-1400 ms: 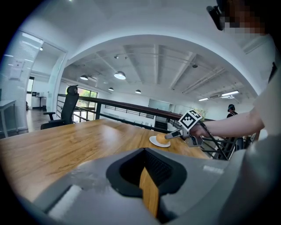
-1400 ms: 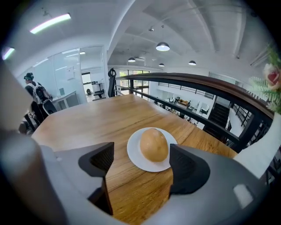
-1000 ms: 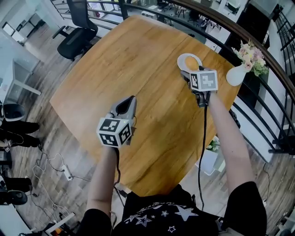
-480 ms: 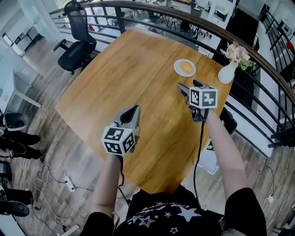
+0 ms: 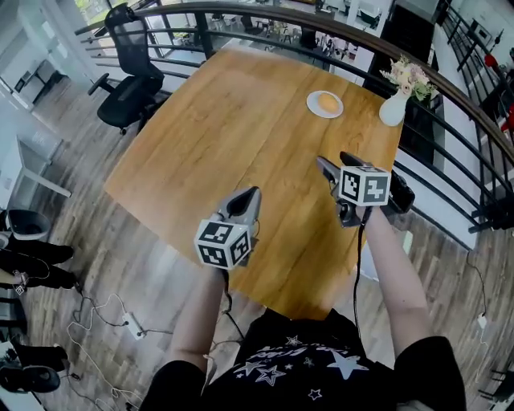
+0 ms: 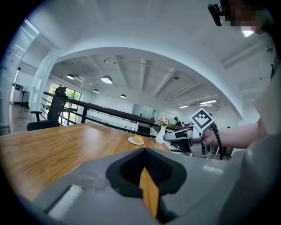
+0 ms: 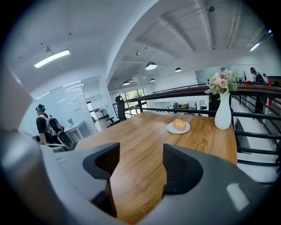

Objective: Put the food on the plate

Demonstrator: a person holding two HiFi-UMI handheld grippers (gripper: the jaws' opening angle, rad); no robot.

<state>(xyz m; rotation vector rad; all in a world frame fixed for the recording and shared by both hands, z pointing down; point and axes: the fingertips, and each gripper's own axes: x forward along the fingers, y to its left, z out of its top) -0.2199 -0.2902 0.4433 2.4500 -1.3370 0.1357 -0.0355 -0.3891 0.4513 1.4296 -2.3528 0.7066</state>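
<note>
A round orange bun (image 5: 327, 101) lies on a small white plate (image 5: 337, 110) at the far right of the wooden table (image 5: 241, 120); the same bun (image 7: 179, 124) shows ahead in the right gripper view, and small (image 6: 138, 139) in the left gripper view. My right gripper (image 5: 332, 162) hovers over the table's near right part, well short of the plate. It is open, and its jaws have just been closing with nothing between them (image 7: 140, 154). My left gripper (image 5: 250, 195) is shut and empty near the front edge (image 6: 144, 151).
A white vase with flowers (image 5: 393, 108) stands at the table's far right corner, right of the plate. A black railing (image 5: 265, 16) curves round behind the table. An office chair (image 5: 128, 76) stands on the floor to the left. Cables lie on the floor lower left.
Both grippers have drawn back toward the table's near edge. The right gripper has come away from the plate, where the bun stays, and its jaws stand narrower.
</note>
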